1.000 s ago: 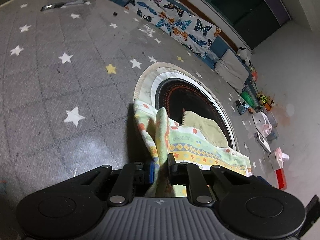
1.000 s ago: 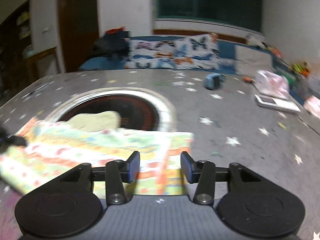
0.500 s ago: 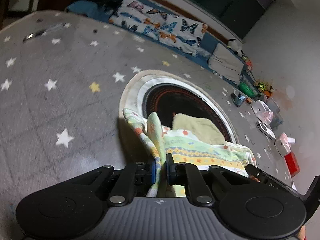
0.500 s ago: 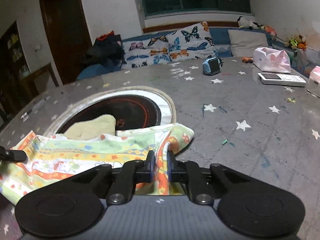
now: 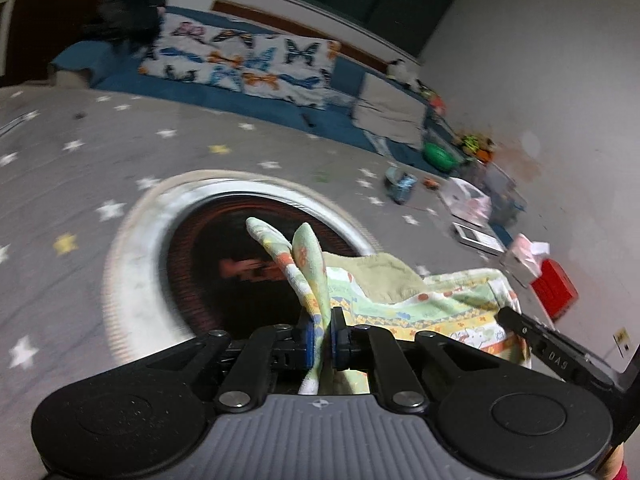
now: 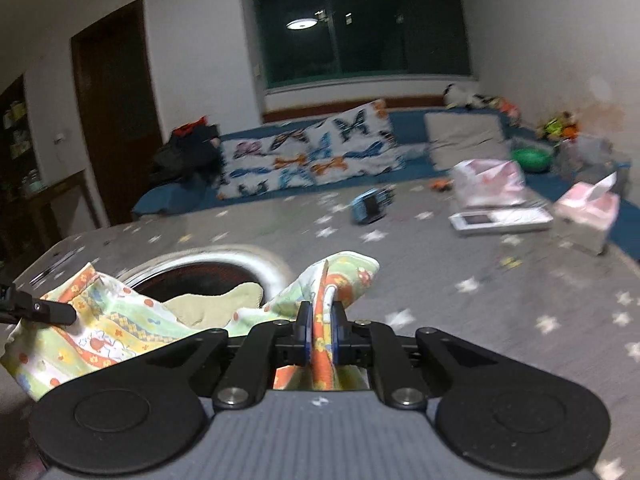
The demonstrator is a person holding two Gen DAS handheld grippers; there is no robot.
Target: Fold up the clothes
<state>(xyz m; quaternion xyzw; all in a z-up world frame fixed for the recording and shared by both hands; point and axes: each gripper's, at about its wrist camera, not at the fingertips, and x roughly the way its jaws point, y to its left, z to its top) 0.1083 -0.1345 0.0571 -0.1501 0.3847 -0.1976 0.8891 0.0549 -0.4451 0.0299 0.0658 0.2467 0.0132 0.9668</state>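
A light green patterned garment (image 5: 440, 308) with orange and yellow bands hangs between my two grippers, lifted off the grey star mat. My left gripper (image 5: 322, 340) is shut on one corner of it, which sticks up past the fingers. My right gripper (image 6: 322, 330) is shut on the other corner of the garment (image 6: 120, 324). An olive green piece of cloth (image 5: 380, 276) lies behind it over the round dark disc (image 5: 224, 264); it also shows in the right wrist view (image 6: 216, 304). The right gripper's finger shows in the left wrist view (image 5: 536, 332).
The grey star mat (image 5: 80, 184) holds a blue toy (image 6: 370, 206), a white device (image 6: 500, 220), pink tissue packs (image 6: 588, 208) and a red box (image 5: 554, 288). A blue cushion bench with a butterfly pillow (image 6: 312, 156) runs along the back wall.
The right gripper closed on the garment's corner. Both grippers then rose and lifted the garment off the mat, and it now hangs stretched between them.
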